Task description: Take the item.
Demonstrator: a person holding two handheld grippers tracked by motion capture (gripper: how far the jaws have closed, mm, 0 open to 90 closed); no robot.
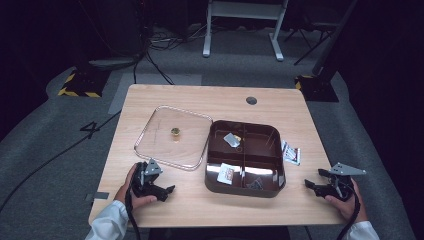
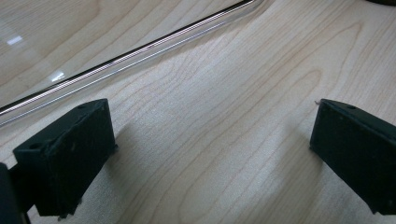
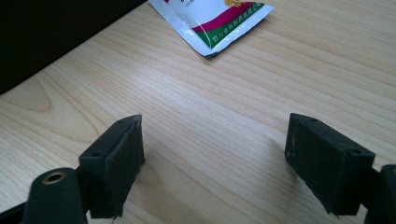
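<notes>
A dark brown lunch box (image 1: 245, 184) with several compartments sits on the wooden table (image 1: 210, 205), holding small packets (image 1: 226, 173). Its clear lid (image 1: 155, 150) lies flat to the left, with a small green-yellow item (image 1: 175, 132) on it. A white sachet with red and green print (image 1: 291, 152) (image 3: 212, 21) lies right of the box. My left gripper (image 1: 169, 189) (image 2: 212, 154) rests open on the table just below the lid's edge (image 2: 126, 58). My right gripper (image 1: 313, 178) (image 3: 215, 154) rests open near the table's right front corner, jaws pointing toward the sachet and box.
A round grommet (image 1: 251, 100) is set in the table's far edge. White desk legs (image 1: 242, 20) and cables lie on the grey floor beyond. Bare wood lies in front of the box between both grippers.
</notes>
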